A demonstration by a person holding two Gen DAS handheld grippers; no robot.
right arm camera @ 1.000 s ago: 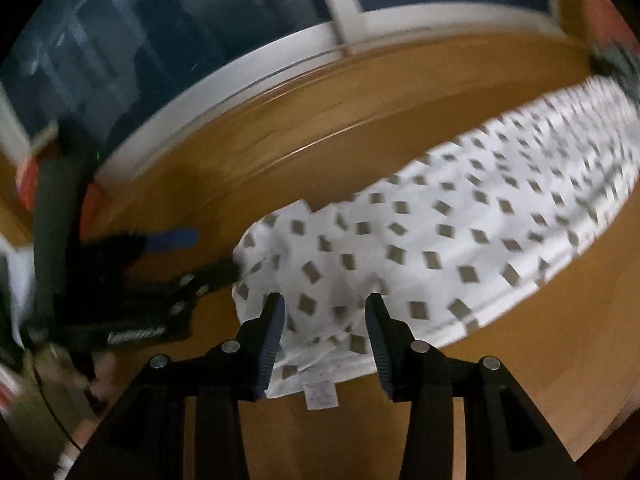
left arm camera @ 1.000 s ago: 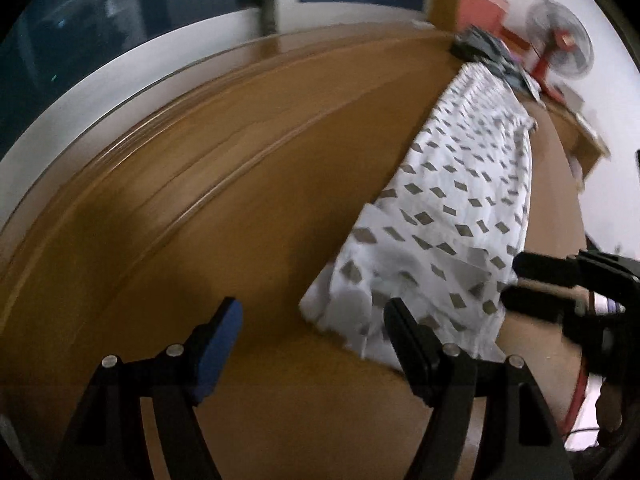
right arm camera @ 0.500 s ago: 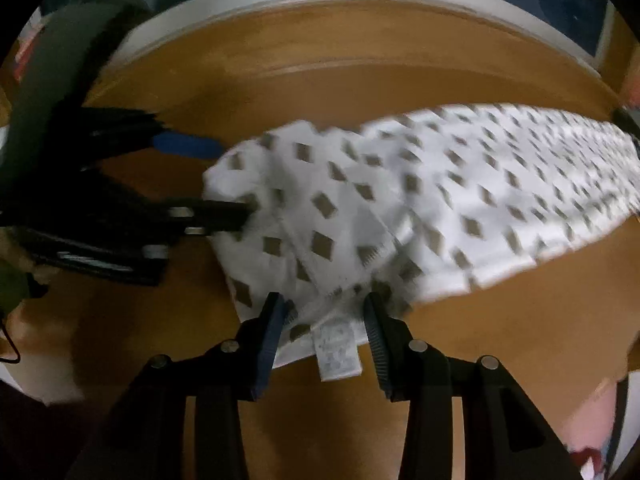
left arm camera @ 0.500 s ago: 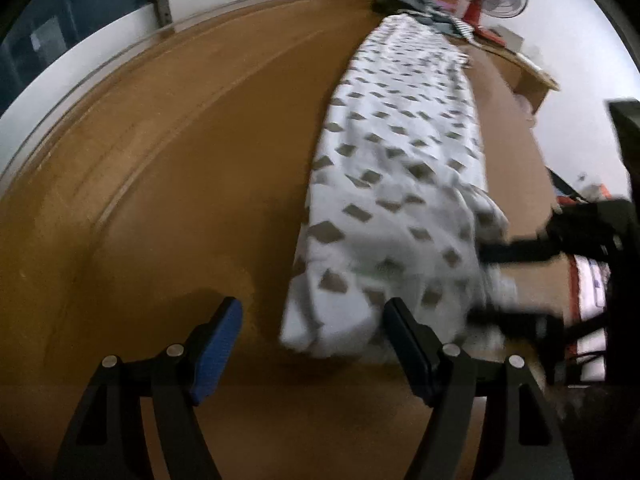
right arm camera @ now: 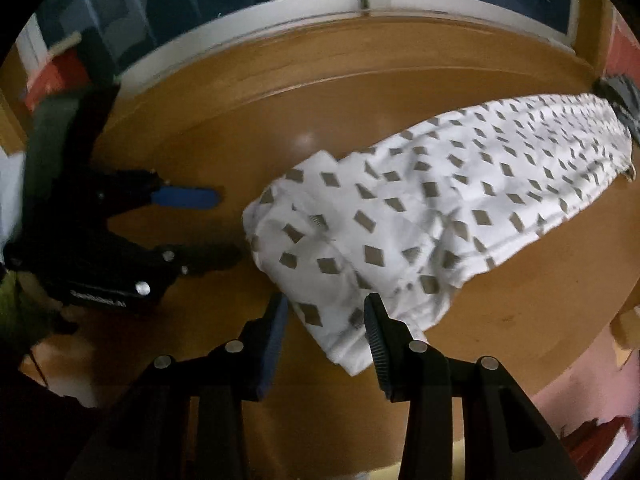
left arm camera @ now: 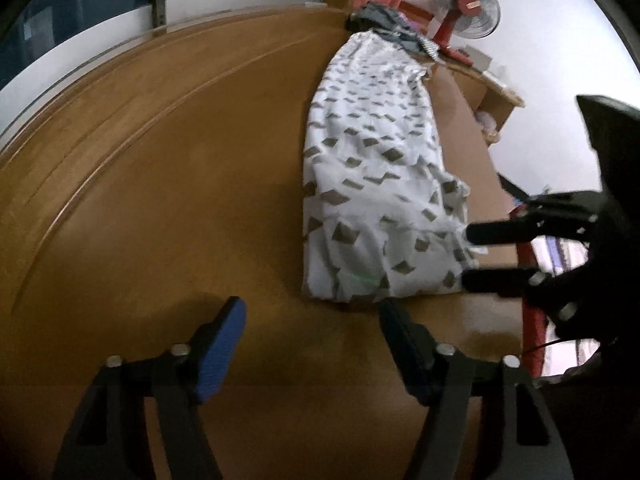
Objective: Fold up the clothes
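A: Left wrist view first. The cloth (left arm camera: 372, 184), white with grey diamonds, lies in a long strip on the wooden table (left arm camera: 160, 200), running from centre-right up toward the upper right, where a dark pile of clothes (left arm camera: 380, 16) and a fan (left arm camera: 464, 8) sit.

B: And the left gripper (left arm camera: 312, 316)?

A: Bottom of frame, jaws wide apart, holding nothing. The cloth's near end sits just above the right-hand finger, close but apart from it. The right gripper (left arm camera: 468, 256) comes in from the right edge, jaws apart, tips at the near right corner of the cloth; can't tell if they touch it.

B: Right wrist view?

A: The cloth (right arm camera: 440, 216) runs from lower centre to the upper right. The right gripper (right arm camera: 326, 312) is at the bottom with jaws apart, the bunched near edge lying between the tips, not clamped. The left gripper (right arm camera: 224, 224) is at mid left, open, just beside the cloth's end.

B: How should the step go?

A: My guess: each gripper pinches one near corner, catching all layers, then both lift together and carry the end evenly toward the far end so the fold stays square.
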